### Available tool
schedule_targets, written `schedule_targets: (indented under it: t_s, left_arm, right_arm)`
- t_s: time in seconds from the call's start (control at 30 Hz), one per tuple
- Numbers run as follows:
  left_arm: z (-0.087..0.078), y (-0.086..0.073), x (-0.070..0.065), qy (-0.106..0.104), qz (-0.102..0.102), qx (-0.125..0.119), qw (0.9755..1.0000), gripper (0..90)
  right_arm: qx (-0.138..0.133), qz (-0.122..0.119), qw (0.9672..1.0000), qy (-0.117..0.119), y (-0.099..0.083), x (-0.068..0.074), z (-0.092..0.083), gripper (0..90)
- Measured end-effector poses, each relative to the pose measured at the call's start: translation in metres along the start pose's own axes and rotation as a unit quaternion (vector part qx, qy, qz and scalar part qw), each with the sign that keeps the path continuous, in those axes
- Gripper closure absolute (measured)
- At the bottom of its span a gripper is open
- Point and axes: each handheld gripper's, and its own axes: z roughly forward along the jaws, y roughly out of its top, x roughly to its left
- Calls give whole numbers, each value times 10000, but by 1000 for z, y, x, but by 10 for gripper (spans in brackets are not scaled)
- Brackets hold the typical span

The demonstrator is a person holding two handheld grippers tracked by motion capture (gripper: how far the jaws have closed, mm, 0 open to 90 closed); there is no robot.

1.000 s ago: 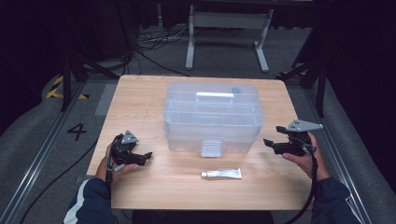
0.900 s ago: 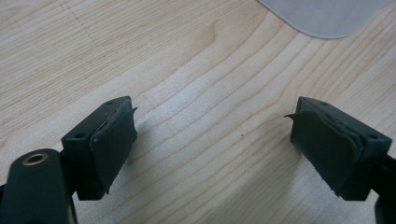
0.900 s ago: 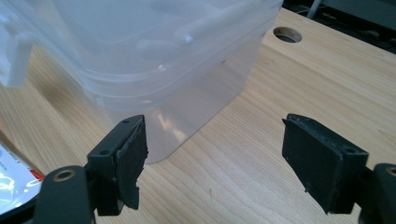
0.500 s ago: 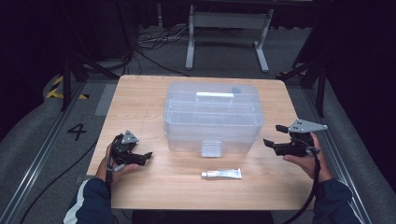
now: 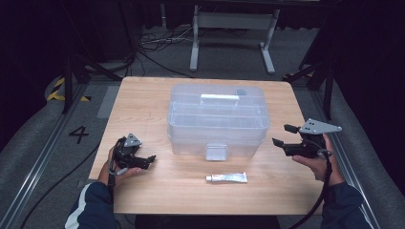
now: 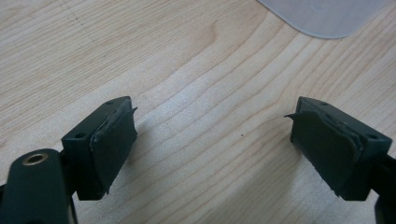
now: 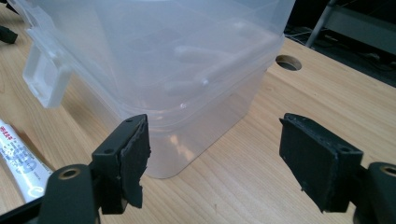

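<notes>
High view: the right gripper (image 5: 285, 135) sits slightly higher than a second ago, its jaws just narrowed a little yet released, nothing between them. Left gripper (image 5: 146, 161) unchanged, released, low over the counter (image 5: 143, 100). One clear box (image 5: 217, 119) stands mid-counter between them; one tube (image 5: 227, 178) lies just near of it.
</notes>
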Motion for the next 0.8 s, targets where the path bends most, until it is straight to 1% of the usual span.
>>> schedule_targets:
  t_s: [0.03,0.2,0.23,0.33,0.37,0.4,0.5,0.53,0.6,0.67,0.8]
  left_arm:
    - [0,0,0,4,0,2,10000,145]
    - [0,0,0,12,-12,5,10000,145]
    - [0,0,0,13,-12,5,10000,145]
    - [0,0,-1,27,-4,-3,10000,145]
    - [0,0,-1,26,-3,-1,10000,145]
    - [0,0,-1,24,-3,1,10000,145]
    - [0,0,-1,29,-11,1,10000,145]
    - [0,0,-1,35,-9,0,10000,145]
    - [-1,-1,-1,31,-18,2,10000,145]
    - [-1,-1,-1,34,-20,3,10000,145]
    - [-1,-1,-1,33,-21,2,10000,145]
  right_arm:
    - [-25,18,10000,15,1,0,-2,307]
    - [-103,-30,9999,-58,9,-1,-9,308]
    - [-194,-12,9998,-49,15,-2,-13,308]
    - [-225,-22,9997,-105,19,-2,-15,308]
    - [-221,-61,9997,-118,22,-2,-16,309]
    - [-238,-64,9995,-186,25,-2,-18,309]
    - [-346,-77,9992,-180,34,-3,-21,313]
    - [-331,-104,9991,-238,39,-3,-21,314]
    - [-332,-150,9991,-205,44,-3,-21,315]
    - [-351,-161,9990,-233,47,-2,-20,318]
    - [-403,-227,9988,-170,60,0,-18,323]
